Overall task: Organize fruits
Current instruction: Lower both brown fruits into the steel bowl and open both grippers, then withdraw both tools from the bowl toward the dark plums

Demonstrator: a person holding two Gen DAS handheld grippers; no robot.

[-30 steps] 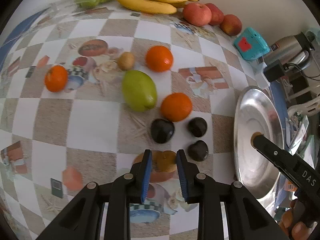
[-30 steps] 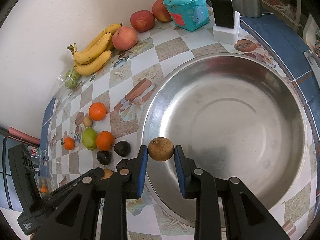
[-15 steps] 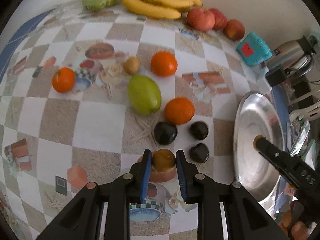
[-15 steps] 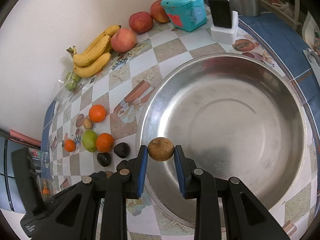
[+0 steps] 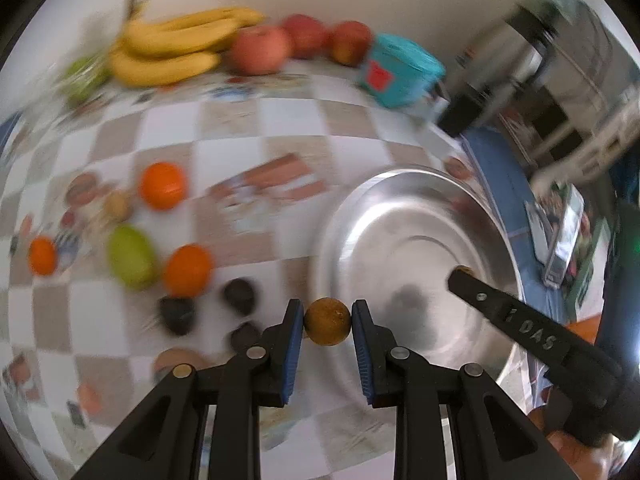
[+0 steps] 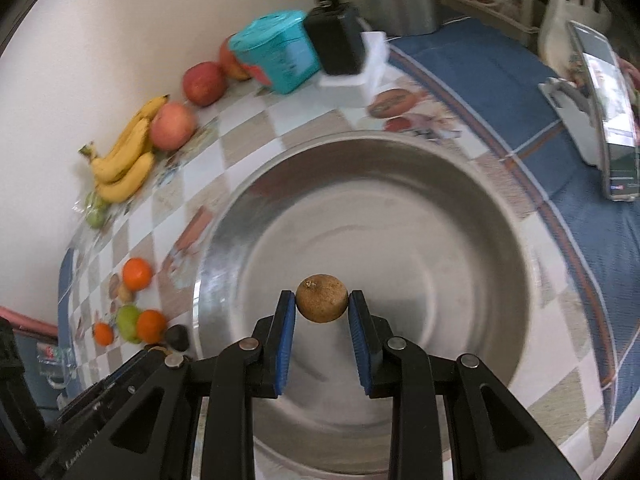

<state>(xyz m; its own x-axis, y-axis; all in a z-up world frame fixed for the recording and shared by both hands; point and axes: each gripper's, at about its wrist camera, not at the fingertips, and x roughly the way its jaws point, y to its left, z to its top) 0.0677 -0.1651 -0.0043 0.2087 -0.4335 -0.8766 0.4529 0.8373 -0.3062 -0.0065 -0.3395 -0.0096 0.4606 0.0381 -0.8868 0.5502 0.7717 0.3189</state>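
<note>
Each gripper, left point(image 5: 327, 321) and right point(image 6: 322, 305), pinches a small brown fruit point(image 6: 321, 298) across its middle above the steel bowl point(image 6: 500, 216); likely light, firm, round, prone to rolling.

Soft, even daylight; both views bright. Left wrist view heavily motion-blurred: bananas point(image 5: 176, 50), oranges and checked worktop point(image 5: 248, 160) smeared, near jaws sharp. Right wrist view clearer, with blur toward the far edge. Steel bowl point(image 6: 500, 216) shows diffuse sheen and a faint shadow. Strong fisheye bending, dark vignette at corners.
</note>
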